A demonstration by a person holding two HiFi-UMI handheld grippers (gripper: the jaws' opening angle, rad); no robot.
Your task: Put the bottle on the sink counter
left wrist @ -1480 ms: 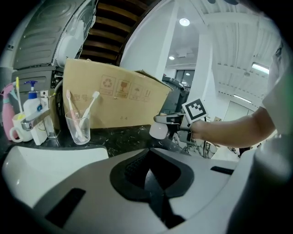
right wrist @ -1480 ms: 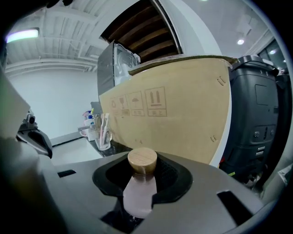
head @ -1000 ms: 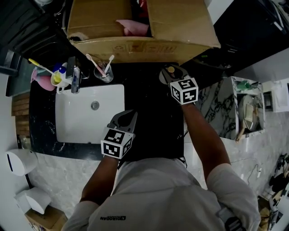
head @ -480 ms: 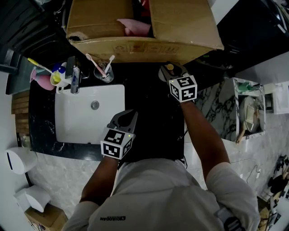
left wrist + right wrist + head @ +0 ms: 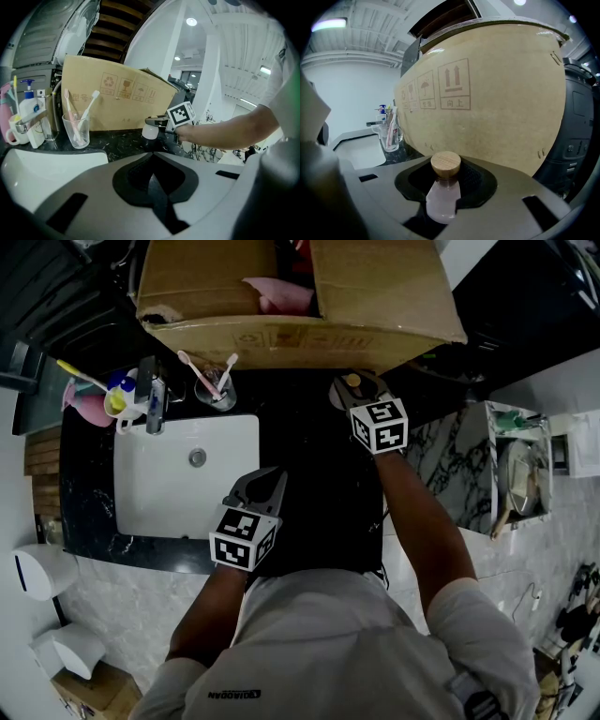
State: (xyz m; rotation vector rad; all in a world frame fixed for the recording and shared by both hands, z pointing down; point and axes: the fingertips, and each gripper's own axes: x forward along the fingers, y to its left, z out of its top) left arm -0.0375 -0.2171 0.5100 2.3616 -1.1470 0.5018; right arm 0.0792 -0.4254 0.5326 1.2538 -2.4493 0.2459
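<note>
A small pale bottle [image 5: 442, 198] with a round wooden cap [image 5: 446, 163] stands upright between the jaws of my right gripper [image 5: 445, 202], which is shut on its body. In the head view that gripper [image 5: 355, 392] hangs over the black sink counter [image 5: 323, 493], right of the basin and close to the cardboard box; the bottle cap [image 5: 352, 382] shows at its tip. The left gripper view shows the bottle [image 5: 150, 132] just above the counter. My left gripper [image 5: 263, 485] is shut on nothing, over the counter at the basin's right edge.
A big cardboard box [image 5: 291, 296] fills the back of the counter. The white basin [image 5: 187, 474] lies at the left, with a faucet [image 5: 155, 401], a glass of toothbrushes [image 5: 215, 388], a pink cup and a pump bottle behind it. A marble ledge [image 5: 450, 465] is at the right.
</note>
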